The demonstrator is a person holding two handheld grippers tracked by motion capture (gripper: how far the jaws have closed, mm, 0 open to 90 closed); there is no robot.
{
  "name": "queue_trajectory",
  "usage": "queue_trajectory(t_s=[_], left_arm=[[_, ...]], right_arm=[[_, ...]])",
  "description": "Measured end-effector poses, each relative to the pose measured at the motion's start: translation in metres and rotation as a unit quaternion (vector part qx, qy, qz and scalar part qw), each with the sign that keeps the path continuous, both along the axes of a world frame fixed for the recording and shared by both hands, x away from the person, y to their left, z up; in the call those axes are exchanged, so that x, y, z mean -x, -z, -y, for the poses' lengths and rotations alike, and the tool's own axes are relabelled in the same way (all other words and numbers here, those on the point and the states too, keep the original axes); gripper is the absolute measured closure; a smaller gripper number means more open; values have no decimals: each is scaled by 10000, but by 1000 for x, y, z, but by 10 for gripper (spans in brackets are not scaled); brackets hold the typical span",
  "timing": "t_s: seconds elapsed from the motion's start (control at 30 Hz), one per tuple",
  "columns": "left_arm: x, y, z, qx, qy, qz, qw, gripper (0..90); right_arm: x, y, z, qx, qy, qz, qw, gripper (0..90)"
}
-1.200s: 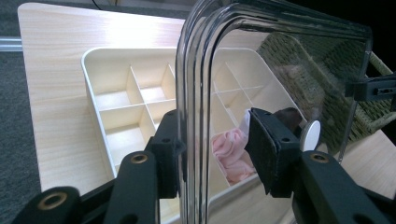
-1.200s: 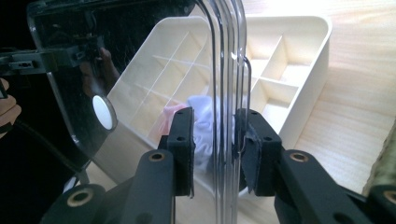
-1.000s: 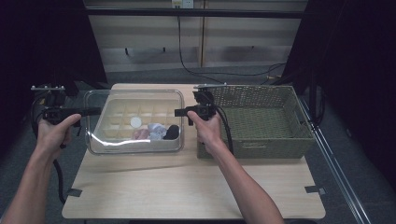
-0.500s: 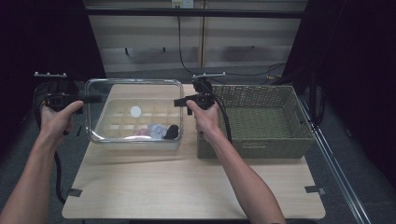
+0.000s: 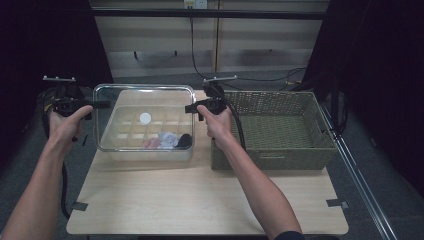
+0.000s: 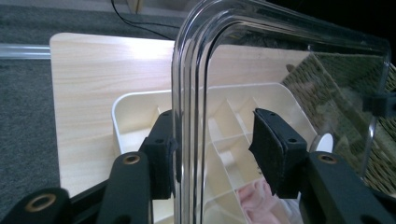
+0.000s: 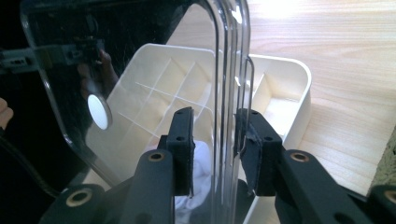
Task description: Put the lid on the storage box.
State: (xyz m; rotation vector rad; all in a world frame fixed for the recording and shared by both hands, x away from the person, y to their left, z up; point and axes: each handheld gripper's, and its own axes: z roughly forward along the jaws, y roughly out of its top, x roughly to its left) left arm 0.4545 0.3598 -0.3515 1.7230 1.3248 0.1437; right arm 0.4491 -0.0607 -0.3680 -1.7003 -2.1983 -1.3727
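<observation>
Over a cream divided tray a clear plastic lid stands raised on edge. My left gripper is at the lid's left edge and my right gripper at its right edge. In the left gripper view the lid's rim runs between the jaws of the left gripper. One pad touches the rim and the other stands well off, since these jaws have just been opening. My right gripper is shut on the opposite rim. Pink, white and black cloth pieces lie in the tray.
A woven basket stands right of the tray on the wooden table. A white round sticker is on the lid. Cables trail from both grippers, and dark floor surrounds the table.
The lid has come up off the tray and now stands more upright. Both hands have moved toward the far side of the table with it.
</observation>
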Motion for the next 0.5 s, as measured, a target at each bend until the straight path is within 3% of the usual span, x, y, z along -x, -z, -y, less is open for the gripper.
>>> queue_trajectory(t_s=[0.33, 0.5], left_arm=[[-11, 10, 3, 46, -34, -88, 9999, 525], [-20, 17, 1, -1, -13, -232, 9997, 519]], right_arm=[[-12, 8, 2, 133, -82, -116, 9998, 666], [-18, 12, -2, 230, -47, -261, 9994, 645]])
